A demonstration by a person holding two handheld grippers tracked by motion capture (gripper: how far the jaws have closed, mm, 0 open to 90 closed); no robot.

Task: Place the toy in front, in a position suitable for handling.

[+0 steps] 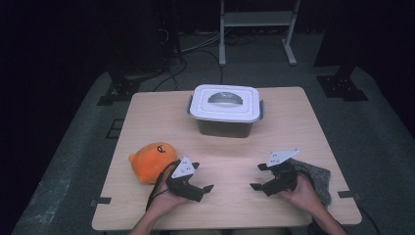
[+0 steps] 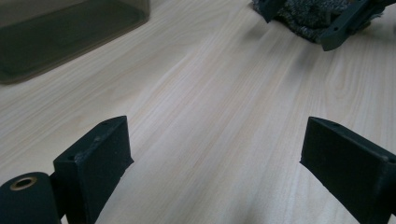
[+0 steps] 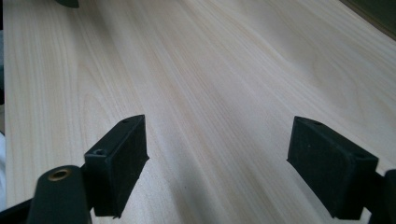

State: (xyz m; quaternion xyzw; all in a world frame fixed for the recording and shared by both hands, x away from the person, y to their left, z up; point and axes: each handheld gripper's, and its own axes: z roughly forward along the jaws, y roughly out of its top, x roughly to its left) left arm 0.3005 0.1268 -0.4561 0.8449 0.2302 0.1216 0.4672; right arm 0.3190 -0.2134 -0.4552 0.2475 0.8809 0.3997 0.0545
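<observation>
A grey box with a white lid (image 1: 225, 105) and a grey handle stands at the back middle of the wooden table (image 1: 235, 161). An orange plush toy (image 1: 149, 161) lies at the front left, right beside the hand that carries my left gripper (image 1: 203, 177). That gripper is open over bare wood, its jaws pointing right. My right gripper (image 1: 257, 177) faces it, open too, nothing between its jaws. A grey cloth (image 1: 317, 177) lies behind the right hand. In the left gripper view my left gripper (image 2: 219, 158) frames bare wood, as does my right gripper (image 3: 217, 158) in its own view.
The box's dark wall (image 2: 70, 32) fills the top left of the left gripper view, and the grey cloth (image 2: 308, 18) with the other gripper's jaws is at the top right. Dark floor, cables and a metal stand (image 1: 257, 29) lie beyond the table.
</observation>
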